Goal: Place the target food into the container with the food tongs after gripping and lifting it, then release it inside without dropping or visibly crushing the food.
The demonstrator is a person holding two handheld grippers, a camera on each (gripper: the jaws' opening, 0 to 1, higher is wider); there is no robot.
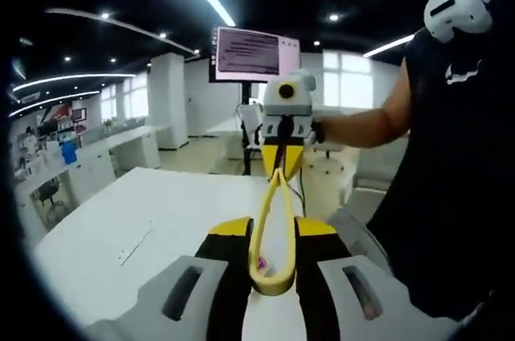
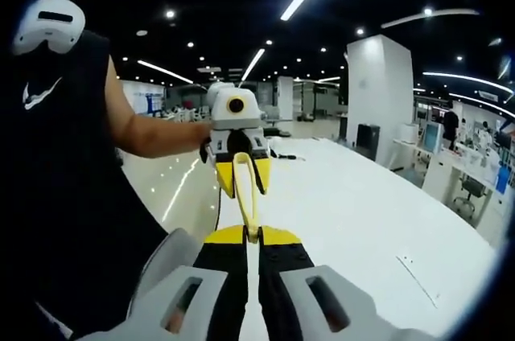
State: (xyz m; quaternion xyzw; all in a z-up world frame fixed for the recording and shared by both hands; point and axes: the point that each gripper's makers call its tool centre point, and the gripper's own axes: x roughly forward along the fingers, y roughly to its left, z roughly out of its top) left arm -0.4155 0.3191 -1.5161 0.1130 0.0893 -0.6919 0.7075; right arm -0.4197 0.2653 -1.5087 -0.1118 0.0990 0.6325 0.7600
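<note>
Left gripper view: yellow food tongs (image 1: 273,232) span both grippers, left gripper (image 1: 272,264) and right gripper (image 1: 283,156) each pinching an end.

Screen (image 1: 254,55): it stands high behind the white surface (image 1: 153,220), and it has many rows of small dark words on a pale pink page. The words are too tiny and blurry to read.

Shirt (image 2: 48,148): the person's dark shirt has a white swoosh mark (image 2: 39,93) on the chest. It is a picture mark, with no letters. In the left gripper view the same mark (image 1: 464,76) shows on the shirt.

Signs on the far wall (image 1: 60,112): left of the screen, red and white shapes, too small to read.
</note>
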